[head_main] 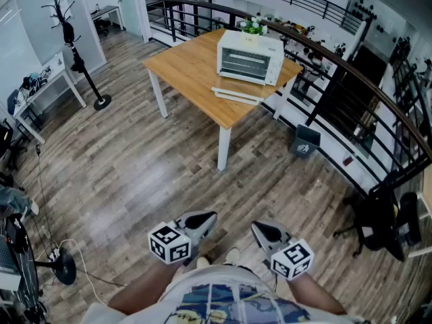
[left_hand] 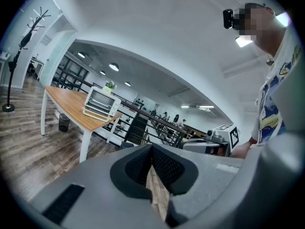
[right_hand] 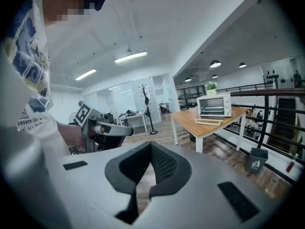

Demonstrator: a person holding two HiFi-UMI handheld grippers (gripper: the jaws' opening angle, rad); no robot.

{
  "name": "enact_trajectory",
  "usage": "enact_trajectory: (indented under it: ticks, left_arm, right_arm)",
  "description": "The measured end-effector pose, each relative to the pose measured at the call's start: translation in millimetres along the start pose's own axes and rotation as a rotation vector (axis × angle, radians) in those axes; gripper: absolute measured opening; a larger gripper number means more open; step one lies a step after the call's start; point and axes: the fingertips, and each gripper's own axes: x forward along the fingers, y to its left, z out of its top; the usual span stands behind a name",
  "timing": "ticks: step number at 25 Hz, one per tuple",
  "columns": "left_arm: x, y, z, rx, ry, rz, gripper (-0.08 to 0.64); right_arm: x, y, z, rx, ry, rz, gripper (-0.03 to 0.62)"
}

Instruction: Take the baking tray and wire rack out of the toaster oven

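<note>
Left claw (head_main: 200,223): clenched, pads meeting, nothing between them. Right claw (head_main: 267,232): the same, shut and empty. The two are just beside each other, low and close to the person's body, tips angled slightly down at the wooden floor (head_main: 135,174).

Reading: this looks like a carrying posture. Nothing is within reach, so there is no reason for the jaws to stand apart.

Toaster oven (head_main: 249,57): well ahead of both claws, across open floor, near the far right edge of the counter (head_main: 189,69). Its door faces the claws and looks closed.

Baking tray and wire rack: not made out at this range. Presumably both are inside the oven, behind the door.

A flat pale piece (head_main: 236,94) lies on the counter just on the claw side of the oven. What it is, I cannot tell.

Judgement: task not begun, and the approach comes first.
</note>
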Motion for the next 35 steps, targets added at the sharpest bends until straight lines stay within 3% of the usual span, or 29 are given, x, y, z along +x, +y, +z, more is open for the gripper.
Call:
enact_trajectory:
  ticks: [8, 15, 22, 29, 35]
  left_arm:
    - [-43, 42, 5, 0.009, -0.029, 0.000, 0.005]
    - [-39, 72, 19, 0.023, -0.031, -0.014, 0.005]
    - [19, 113, 48, 0.057, -0.015, -0.009, 0.006]
    - [88, 152, 104, 0.089, 0.026, 0.023, 0.016]
    - [168, 180, 136, 0.071, 0.038, 0.022, 0.032]
  right_arm:
    - [52, 33, 2, -0.007, 0.007, -0.004, -0.003]
    - [83, 30, 15, 0.017, -0.029, -0.022, -0.002]
    - [119, -38, 32, 0.022, -0.047, -0.045, 0.018]
    - [160, -119, 73, 0.024, -0.052, -0.024, 0.031]
    - [176, -190, 95, 0.017, -0.065, -0.004, 0.034]
